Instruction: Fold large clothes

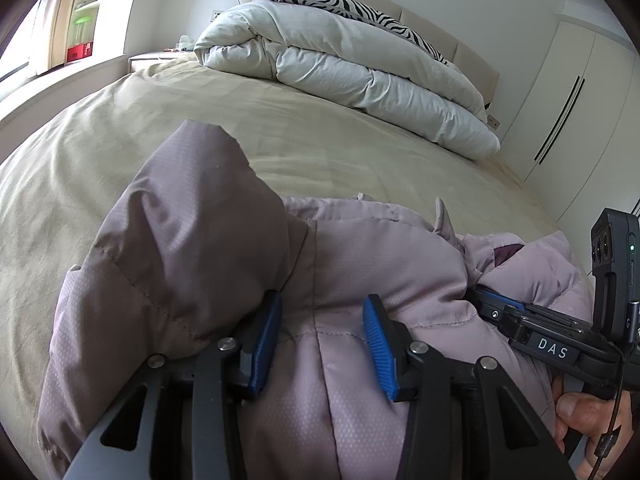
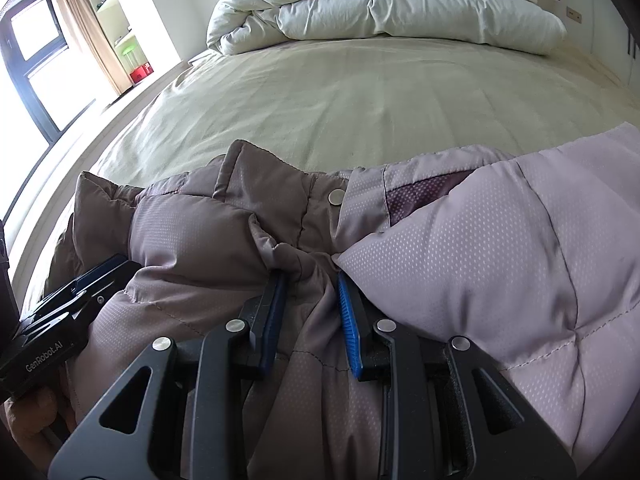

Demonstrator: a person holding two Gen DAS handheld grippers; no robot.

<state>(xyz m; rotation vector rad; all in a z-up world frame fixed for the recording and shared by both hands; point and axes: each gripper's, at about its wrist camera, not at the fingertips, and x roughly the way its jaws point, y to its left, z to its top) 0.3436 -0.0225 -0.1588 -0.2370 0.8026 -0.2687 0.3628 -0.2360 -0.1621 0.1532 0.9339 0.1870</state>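
Observation:
A mauve quilted puffer jacket (image 1: pixel 224 264) lies bunched at the near edge of the bed; it also fills the lower half of the right wrist view (image 2: pixel 480 264), where a snap button (image 2: pixel 335 197) shows. My left gripper (image 1: pixel 322 312) has a thick fold of the jacket between its blue pads (image 1: pixel 376 344), the jaws part closed on it. My right gripper (image 2: pixel 310 284) grips a narrower bunch of the jacket near the collar. Each gripper shows at the other's side: the right one (image 1: pixel 496 308) and the left one (image 2: pixel 100 272).
The bed (image 1: pixel 304 136) has a beige sheet. A folded white duvet (image 1: pixel 352 64) and a zebra-print pillow (image 1: pixel 340 0) lie at the headboard. White wardrobe doors (image 1: pixel 568 92) stand on the right. A window and shelves (image 2: pixel 48 48) are on the left.

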